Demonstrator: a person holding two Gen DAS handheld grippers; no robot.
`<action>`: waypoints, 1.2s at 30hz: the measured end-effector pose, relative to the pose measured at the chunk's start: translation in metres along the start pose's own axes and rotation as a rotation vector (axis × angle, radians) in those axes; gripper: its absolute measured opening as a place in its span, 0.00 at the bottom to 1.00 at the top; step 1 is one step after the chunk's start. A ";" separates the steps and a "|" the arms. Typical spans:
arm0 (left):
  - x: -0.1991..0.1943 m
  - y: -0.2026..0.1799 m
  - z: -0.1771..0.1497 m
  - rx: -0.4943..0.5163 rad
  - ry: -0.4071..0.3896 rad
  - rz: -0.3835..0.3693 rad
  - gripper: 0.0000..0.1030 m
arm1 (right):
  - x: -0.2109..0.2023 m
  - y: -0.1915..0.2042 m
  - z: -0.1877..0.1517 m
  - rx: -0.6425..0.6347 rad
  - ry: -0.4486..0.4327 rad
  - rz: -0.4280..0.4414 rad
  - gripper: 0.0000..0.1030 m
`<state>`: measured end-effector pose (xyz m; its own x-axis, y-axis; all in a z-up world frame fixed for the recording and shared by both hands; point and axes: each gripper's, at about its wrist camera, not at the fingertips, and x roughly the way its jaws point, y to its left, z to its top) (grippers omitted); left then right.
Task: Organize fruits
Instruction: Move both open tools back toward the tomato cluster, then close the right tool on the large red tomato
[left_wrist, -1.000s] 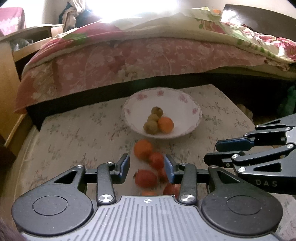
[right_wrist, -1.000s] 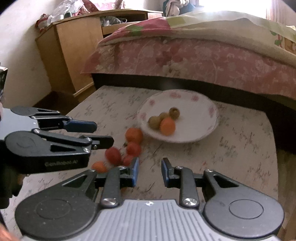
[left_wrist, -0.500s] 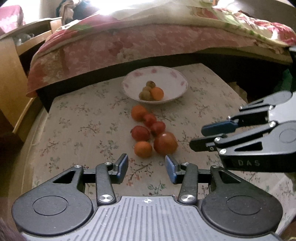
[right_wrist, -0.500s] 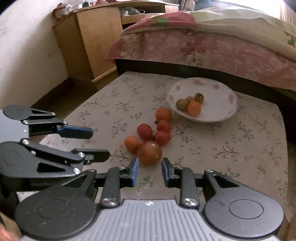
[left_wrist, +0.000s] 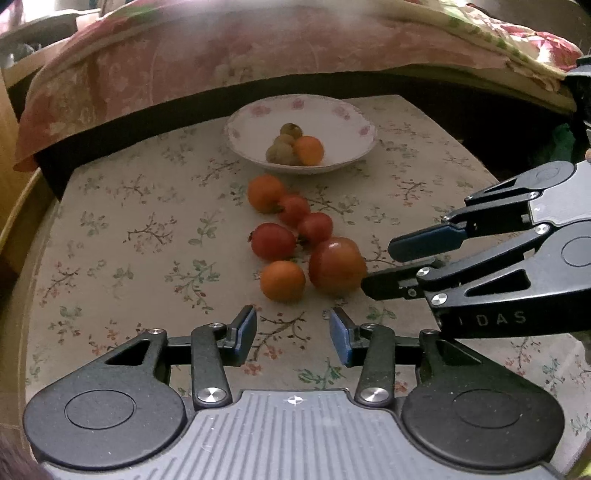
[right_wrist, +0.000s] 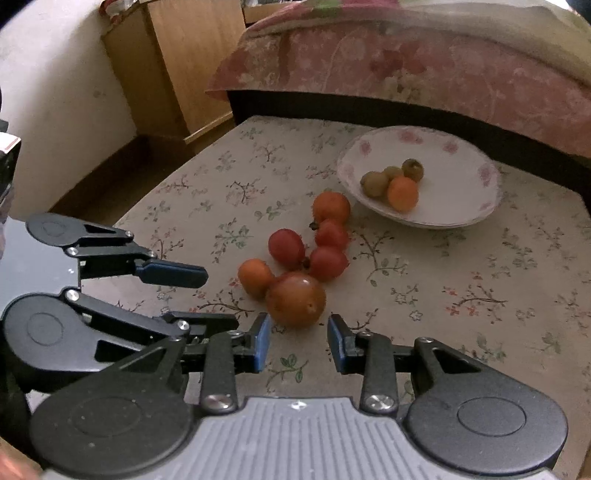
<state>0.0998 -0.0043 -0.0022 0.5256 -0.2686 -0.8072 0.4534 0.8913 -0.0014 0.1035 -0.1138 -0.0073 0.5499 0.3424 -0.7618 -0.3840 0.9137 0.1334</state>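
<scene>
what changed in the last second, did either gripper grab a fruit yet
No grab yet. Both grippers pulled back from the bowl early on; since then the right gripper has eased in on the big red fruit, now just ahead of its open jaws. The left gripper is open and empty too. The six loose fruits and the four in the bowl stayed put.

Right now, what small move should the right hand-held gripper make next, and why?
Probably ease the right hand-held gripper forward around the large red fruit: it is open and empty, the fruit sits just ahead, and the bowl has room.
</scene>
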 end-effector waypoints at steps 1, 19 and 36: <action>0.001 0.002 0.000 -0.004 0.002 0.001 0.51 | 0.003 0.000 0.002 -0.001 0.002 0.003 0.33; 0.008 0.019 0.001 -0.048 0.024 -0.010 0.53 | 0.038 -0.007 0.016 0.037 0.046 0.068 0.41; 0.028 0.007 0.013 -0.025 0.035 -0.008 0.53 | 0.018 -0.035 -0.002 0.129 0.036 0.019 0.40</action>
<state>0.1269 -0.0104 -0.0172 0.4968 -0.2631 -0.8270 0.4390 0.8982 -0.0221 0.1256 -0.1402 -0.0269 0.5154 0.3543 -0.7803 -0.2948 0.9283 0.2267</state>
